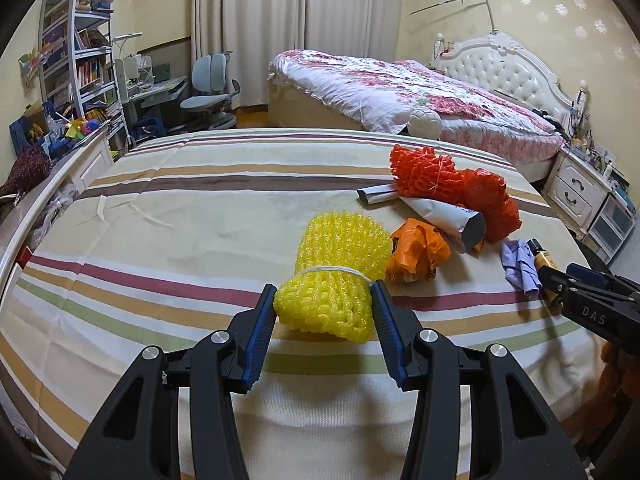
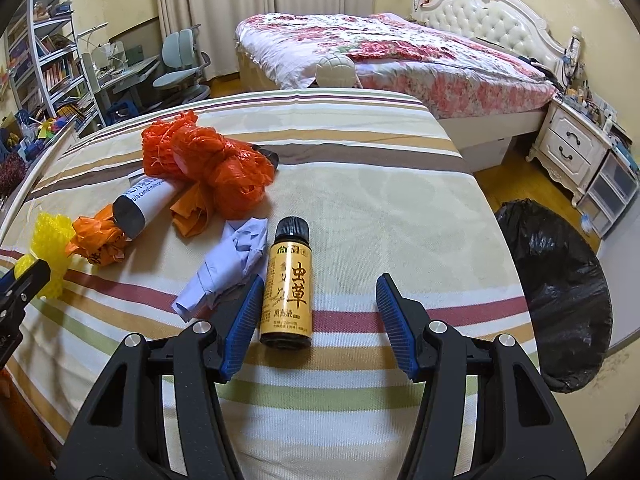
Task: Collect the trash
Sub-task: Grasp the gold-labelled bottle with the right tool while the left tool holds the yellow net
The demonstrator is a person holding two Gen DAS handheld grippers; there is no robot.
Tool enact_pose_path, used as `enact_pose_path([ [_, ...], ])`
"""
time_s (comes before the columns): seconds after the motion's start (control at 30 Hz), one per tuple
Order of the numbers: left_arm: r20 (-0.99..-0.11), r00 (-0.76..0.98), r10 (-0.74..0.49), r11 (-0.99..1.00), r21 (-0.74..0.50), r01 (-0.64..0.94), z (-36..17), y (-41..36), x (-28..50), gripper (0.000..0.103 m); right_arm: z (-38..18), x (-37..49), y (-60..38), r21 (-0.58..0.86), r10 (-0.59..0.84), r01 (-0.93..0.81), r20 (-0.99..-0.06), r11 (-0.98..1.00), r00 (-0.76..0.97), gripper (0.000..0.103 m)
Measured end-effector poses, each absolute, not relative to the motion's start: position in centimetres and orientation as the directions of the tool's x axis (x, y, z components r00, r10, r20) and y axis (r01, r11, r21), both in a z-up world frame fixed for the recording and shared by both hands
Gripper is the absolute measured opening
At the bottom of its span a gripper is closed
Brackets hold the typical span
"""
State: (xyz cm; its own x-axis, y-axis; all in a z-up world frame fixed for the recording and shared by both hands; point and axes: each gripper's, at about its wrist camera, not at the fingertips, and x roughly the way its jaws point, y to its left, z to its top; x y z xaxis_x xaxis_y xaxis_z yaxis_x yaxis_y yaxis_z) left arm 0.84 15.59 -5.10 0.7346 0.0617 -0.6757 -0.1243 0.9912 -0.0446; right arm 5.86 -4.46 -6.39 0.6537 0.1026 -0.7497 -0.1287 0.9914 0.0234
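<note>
Trash lies on a striped bed cover (image 1: pixel 180 208). My left gripper (image 1: pixel 325 296) is shut on a yellow foam net (image 1: pixel 336 276), its pads pressing both sides of the near end. My right gripper (image 2: pixel 318 292) is open around a small brown bottle with a gold label (image 2: pixel 287 284), which lies between the pads nearer the left one. Beside it lie a crumpled lilac paper (image 2: pixel 228 268), an orange bag wad (image 2: pixel 100 240), a grey-ended white tube (image 2: pixel 140 204) and a red-orange net bundle (image 2: pixel 208 160).
A black trash bag (image 2: pixel 560 288) stands open on the floor right of the striped bed. A second bed with a floral cover (image 2: pixel 400 56) lies beyond, with a white nightstand (image 2: pixel 568 148) on the right. Shelves, a desk and a chair (image 1: pixel 212 88) are at the far left.
</note>
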Motion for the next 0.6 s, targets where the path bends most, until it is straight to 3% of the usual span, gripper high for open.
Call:
enact_pose_path([
  [0.23, -0.681, 0.73, 0.053, 0.99, -0.061, -0.129, -5.3, 16.1, 0.9, 0.048, -6.7, 6.4, -3.3, 0.007, 0.121, -0.18, -0.764, 0.984, 0.634, 0.023],
  [0.6, -0.666, 0.745, 0.044, 0.989, -0.076, -0.127, -4.6, 16.2, 0.1, 0.048, -6.1, 5.0, -4.2, 0.003, 0.119, -0.174, -0.741, 0.985, 0.66, 0.023],
])
